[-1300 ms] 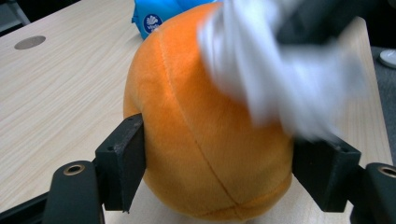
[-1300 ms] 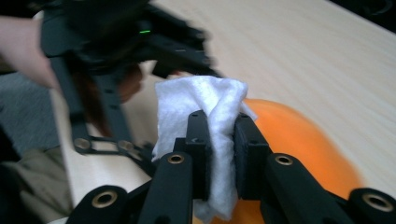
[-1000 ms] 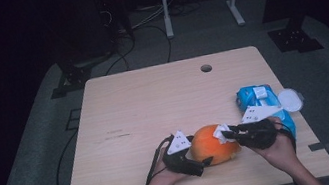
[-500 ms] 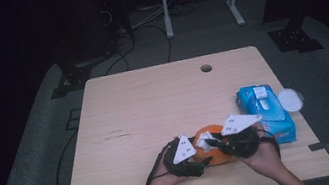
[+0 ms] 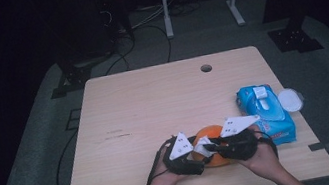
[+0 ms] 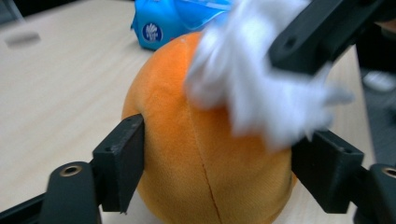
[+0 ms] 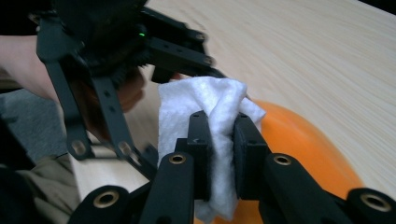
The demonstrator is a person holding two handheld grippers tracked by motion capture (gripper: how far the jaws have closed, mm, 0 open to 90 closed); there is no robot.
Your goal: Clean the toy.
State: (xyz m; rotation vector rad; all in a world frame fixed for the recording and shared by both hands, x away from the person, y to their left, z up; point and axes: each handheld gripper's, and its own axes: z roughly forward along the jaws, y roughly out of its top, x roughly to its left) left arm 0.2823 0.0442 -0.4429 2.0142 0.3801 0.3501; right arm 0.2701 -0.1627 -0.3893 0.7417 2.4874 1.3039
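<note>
The left gripper (image 6: 212, 172) has just been closing, and its jaws now press on either side of the orange plush (image 6: 196, 154), one pad on each flank, so the plush is pinned on the table (image 5: 154, 104) near the front edge, between the two hands. A second ago those jaws stood wide around it; half a second ago they were already in on it and have held there since. The right gripper (image 7: 223, 154) is pressed together on a folded white wipe (image 7: 205, 100), pinching it between its pads as before, and it has come in from the right, away from the blue wipe pack (image 5: 265, 113), so the wipe now lies on top of the plush; in the left gripper view the wipe (image 6: 254, 88) is blurred against the orange surface. The pack sits at the right side of the table with its white lid (image 5: 290, 100) just beside it, untouched. Judging from this, the fetching of a wipe is done and the wiping of the plush is starting: the left grip steadies the soft body so it should not roll or shift under the strokes. Because the plush is soft, a hard squeeze could dent it, and the wipe could slip if dragged too firmly.
</note>
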